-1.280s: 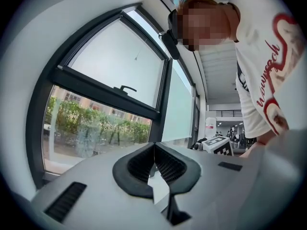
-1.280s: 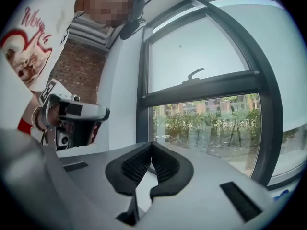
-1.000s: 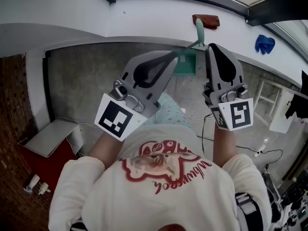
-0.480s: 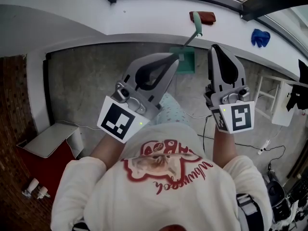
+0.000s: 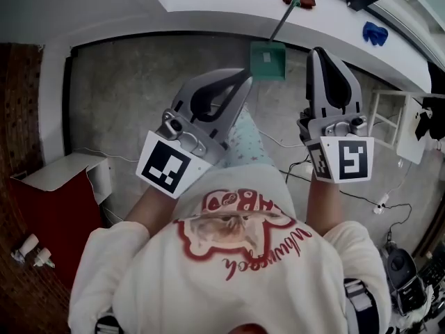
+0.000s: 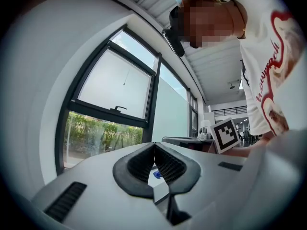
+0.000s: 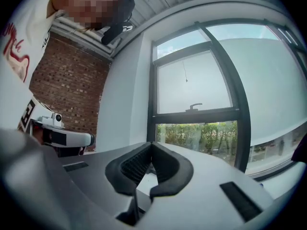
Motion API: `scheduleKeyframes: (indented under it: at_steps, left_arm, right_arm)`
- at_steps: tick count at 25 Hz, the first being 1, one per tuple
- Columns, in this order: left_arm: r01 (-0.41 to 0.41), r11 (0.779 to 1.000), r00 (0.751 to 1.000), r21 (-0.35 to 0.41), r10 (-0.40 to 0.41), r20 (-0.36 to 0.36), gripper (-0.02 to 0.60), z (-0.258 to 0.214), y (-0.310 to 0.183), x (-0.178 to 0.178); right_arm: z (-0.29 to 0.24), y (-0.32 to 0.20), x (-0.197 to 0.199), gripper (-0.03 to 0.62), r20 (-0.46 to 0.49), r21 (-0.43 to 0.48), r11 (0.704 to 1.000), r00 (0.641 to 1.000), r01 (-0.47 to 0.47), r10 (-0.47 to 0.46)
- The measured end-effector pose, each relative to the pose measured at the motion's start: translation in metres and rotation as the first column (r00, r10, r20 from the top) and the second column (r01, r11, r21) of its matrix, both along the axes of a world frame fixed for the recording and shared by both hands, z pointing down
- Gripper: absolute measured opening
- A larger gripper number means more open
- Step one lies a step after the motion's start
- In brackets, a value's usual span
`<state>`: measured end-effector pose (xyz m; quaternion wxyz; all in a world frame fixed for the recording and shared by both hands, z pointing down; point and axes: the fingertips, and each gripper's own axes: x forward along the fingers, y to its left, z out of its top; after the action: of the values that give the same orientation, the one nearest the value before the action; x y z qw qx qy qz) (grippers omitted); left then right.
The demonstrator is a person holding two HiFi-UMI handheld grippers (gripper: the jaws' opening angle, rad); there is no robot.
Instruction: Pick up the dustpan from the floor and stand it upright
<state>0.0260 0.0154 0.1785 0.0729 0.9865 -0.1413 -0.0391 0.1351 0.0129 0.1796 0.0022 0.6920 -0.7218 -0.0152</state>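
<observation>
Dustpan (image 5: 268,60) on floor by wall, handle leaning at sill; left gripper (image 5: 243,76) and right gripper (image 5: 320,51) clenched, empty.

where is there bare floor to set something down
The floor between the left wall and the dustpan is bare. It is crowded on the right, with cables and a white rack. A box sits lower left.
</observation>
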Motion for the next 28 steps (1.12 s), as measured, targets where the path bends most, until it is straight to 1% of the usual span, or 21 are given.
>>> scheduleKeyframes:
  at_steps: [3, 6, 10, 15, 18, 21, 25, 28]
  left_arm:
    - [0.003, 1.0, 1.0, -0.013, -0.003, 0.002, 0.018, -0.006, 0.029, -0.025]
    - [-0.012, 1.0, 1.0, -0.001, 0.012, -0.002, 0.019, -0.017, 0.051, -0.034]
    - [-0.036, 0.999, 0.998, 0.027, 0.037, -0.041, 0.019, -0.036, 0.078, -0.031]
    - [-0.056, 0.998, 0.998, 0.028, 0.057, -0.034, 0.019, -0.034, 0.121, -0.016]
    - [-0.05, 0.998, 0.998, 0.03, 0.051, -0.038, 0.018, -0.033, 0.159, -0.003]
    - [-0.035, 0.999, 0.998, 0.035, 0.037, -0.049, 0.018, -0.031, 0.21, 0.01]
    - [0.002, 0.999, 0.998, 0.046, 0.001, -0.059, 0.018, -0.034, 0.278, 0.021]
    - [0.021, 0.999, 0.998, 0.048, -0.019, -0.052, 0.018, -0.04, 0.311, 0.026]
  right_arm:
    - [-0.009, 0.038, -0.016, 0.025, -0.01, -0.01, 1.0, 1.0, -0.028, 0.028]
    - [-0.019, 0.074, -0.017, 0.025, -0.004, -0.019, 0.999, 0.999, -0.049, 0.049]
    - [-0.036, 0.111, -0.004, 0.025, -0.032, -0.003, 0.996, 0.995, -0.093, 0.093]
    - [-0.037, 0.161, 0.01, 0.025, -0.051, 0.003, 0.992, 0.991, -0.122, 0.122]
    - [-0.032, 0.201, 0.016, 0.025, -0.043, 0.0, 0.994, 0.993, -0.112, 0.112]
    - [-0.031, 0.252, 0.023, 0.025, -0.036, -0.006, 0.995, 0.994, -0.099, 0.099]
    - [-0.027, 0.315, 0.026, 0.025, -0.055, -0.035, 0.999, 0.998, -0.04, 0.038]
    - [-0.026, 0.345, 0.028, 0.025, -0.059, -0.049, 0.999, 0.998, -0.005, 0.002]
